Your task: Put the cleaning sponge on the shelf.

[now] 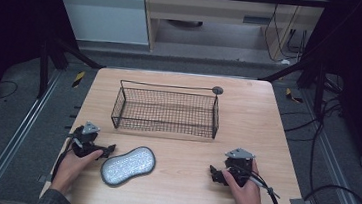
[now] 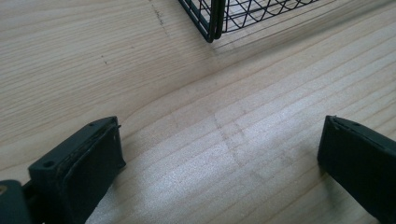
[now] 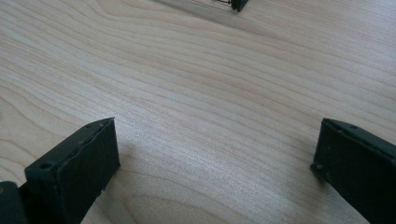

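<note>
Resting both grippers on the table [image 1: 267,120], I keep left gripper [image 1: 110,149] and right gripper [image 1: 212,171] wide open, empty; grey pad [image 1: 128,165] lies just beside left, near wire basket [image 1: 166,111].

Your left gripper [image 2: 219,154] sits low over the wooden table [image 2: 116,60], its two black jaws spread wide with bare wood grain between them and nothing touching either pad. Ahead of the jaws, slightly toward the right one, you have the near corner of the black wire basket [image 2: 212,21], standing upright on the table and well apart from the jaw tips. A soft sheen of light lies on the wood just in front of the gap.
</note>
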Tool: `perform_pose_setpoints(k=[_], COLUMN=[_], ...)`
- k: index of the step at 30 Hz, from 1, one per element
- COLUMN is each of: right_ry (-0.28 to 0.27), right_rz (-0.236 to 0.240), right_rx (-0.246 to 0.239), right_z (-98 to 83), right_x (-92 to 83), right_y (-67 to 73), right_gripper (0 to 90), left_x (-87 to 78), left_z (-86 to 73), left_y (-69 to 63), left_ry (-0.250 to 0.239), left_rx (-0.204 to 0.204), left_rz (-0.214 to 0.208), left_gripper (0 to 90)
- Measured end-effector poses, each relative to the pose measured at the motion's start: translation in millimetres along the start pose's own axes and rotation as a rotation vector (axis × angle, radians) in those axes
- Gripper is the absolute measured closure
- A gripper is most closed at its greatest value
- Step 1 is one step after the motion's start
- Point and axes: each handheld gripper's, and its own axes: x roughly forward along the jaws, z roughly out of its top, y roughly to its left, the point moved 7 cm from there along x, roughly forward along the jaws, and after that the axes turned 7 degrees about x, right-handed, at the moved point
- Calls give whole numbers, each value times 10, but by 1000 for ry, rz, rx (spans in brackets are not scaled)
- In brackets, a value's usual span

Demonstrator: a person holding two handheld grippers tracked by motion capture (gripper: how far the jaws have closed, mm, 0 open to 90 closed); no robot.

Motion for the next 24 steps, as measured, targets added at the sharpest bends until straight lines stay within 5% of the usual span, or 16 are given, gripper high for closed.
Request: perform_pose_setpoints(k=[6,10,24], right_ry=[-3,0,-3], right_rz=[-12,-7,-10], right_rx=[2,11,2], right_z=[6,4,-1], right_x=[10,4,4], right_y=[-4,5,-1], right_gripper=[3,4,4], left_x=[-63,-166,-205], left_z=[54,69,-49], left_y=[-21,-78,88], left_ry=[1,3,-3], left_rx=[10,65,9], left_rz=[-5,-9,2], left_gripper=[29,33,35])
